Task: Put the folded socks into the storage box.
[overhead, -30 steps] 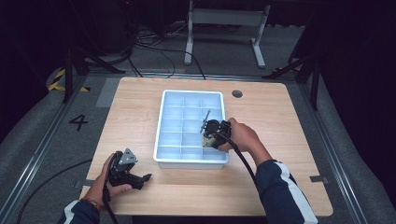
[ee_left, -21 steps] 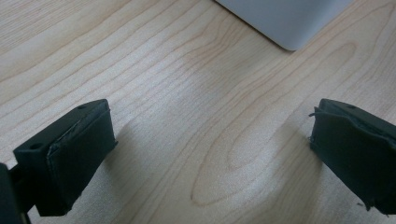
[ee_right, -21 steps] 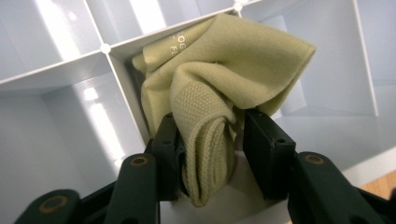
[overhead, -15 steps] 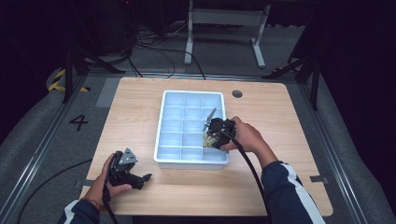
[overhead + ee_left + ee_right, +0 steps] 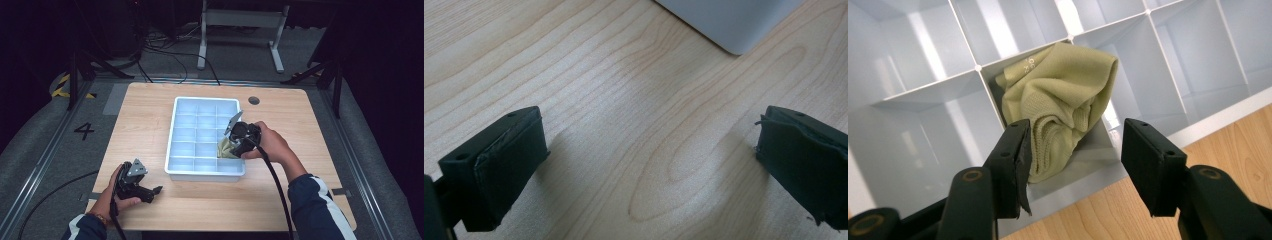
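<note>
Now: cloth down in the tray

Crumpled olive cloth [image 5: 1060, 105] sits in one compartment of the white divider tray [image 5: 172, 135] — right gripper [image 5: 1073, 165] just above it, jaws just opening, half-spread, pads gripping nothing. Left gripper [image 5: 649, 165] rests wide open.

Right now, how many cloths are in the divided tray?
1: a crumpled olive cloth in a compartment on the white tray's right side, beneath the right hand-held gripper. Its head could hide another.
</note>
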Available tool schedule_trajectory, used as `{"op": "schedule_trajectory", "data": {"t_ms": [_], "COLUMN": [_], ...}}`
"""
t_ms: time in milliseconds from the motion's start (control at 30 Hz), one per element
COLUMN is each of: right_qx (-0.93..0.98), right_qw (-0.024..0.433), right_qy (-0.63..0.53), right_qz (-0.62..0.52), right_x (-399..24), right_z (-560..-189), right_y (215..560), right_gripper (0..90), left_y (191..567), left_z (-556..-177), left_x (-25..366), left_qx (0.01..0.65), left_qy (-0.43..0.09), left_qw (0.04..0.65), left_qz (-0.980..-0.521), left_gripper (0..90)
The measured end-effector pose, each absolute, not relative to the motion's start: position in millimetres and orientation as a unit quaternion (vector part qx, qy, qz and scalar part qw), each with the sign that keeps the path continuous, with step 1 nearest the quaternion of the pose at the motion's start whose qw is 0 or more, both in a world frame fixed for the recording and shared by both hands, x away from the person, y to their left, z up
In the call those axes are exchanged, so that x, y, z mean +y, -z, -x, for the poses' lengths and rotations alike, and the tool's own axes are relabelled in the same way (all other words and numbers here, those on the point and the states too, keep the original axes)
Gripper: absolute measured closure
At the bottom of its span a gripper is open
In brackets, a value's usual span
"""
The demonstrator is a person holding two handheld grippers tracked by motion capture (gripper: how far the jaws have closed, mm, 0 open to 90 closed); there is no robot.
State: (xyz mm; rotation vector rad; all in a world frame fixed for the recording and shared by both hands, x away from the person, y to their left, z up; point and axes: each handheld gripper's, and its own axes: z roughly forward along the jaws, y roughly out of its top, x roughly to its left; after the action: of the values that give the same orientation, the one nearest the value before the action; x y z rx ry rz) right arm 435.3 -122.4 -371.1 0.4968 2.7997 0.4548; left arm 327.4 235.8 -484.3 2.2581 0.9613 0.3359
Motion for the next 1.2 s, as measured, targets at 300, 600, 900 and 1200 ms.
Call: {"op": "schedule_trajectory", "data": {"t_ms": [300, 600, 900, 1200], "right_qx": [0.958, 0.952, 0.945, 0.939], "right_qw": [0.144, 0.162, 0.180, 0.197], "right_qy": [-0.181, -0.192, -0.197, -0.205], "right_qz": [-0.171, -0.176, -0.190, -0.192], "right_x": [-138.2, -151.6, -165.7, -182.2], "right_z": [-426.5, -417.9, -409.2, -397.5], "right_y": [362.9, 358.9, 357.5, 357.1], "right_gripper": [48.4, 47.5, 39.1, 36.0], "left_y": [484.3, 484.4, 484.4, 484.4], "left_z": [-327.4, -327.7, -327.8, -327.9], "left_x": [235.8, 235.4, 235.3, 235.2], "left_qx": [0.367, 0.367, 0.367, 0.367], "left_qy": [-0.128, -0.127, -0.128, -0.128], "left_qw": [0.326, 0.327, 0.327, 0.327], "left_qz": [-0.862, -0.862, -0.861, -0.861], "left_gripper": [0.0, 0.0, 0.0, 0.0]}}
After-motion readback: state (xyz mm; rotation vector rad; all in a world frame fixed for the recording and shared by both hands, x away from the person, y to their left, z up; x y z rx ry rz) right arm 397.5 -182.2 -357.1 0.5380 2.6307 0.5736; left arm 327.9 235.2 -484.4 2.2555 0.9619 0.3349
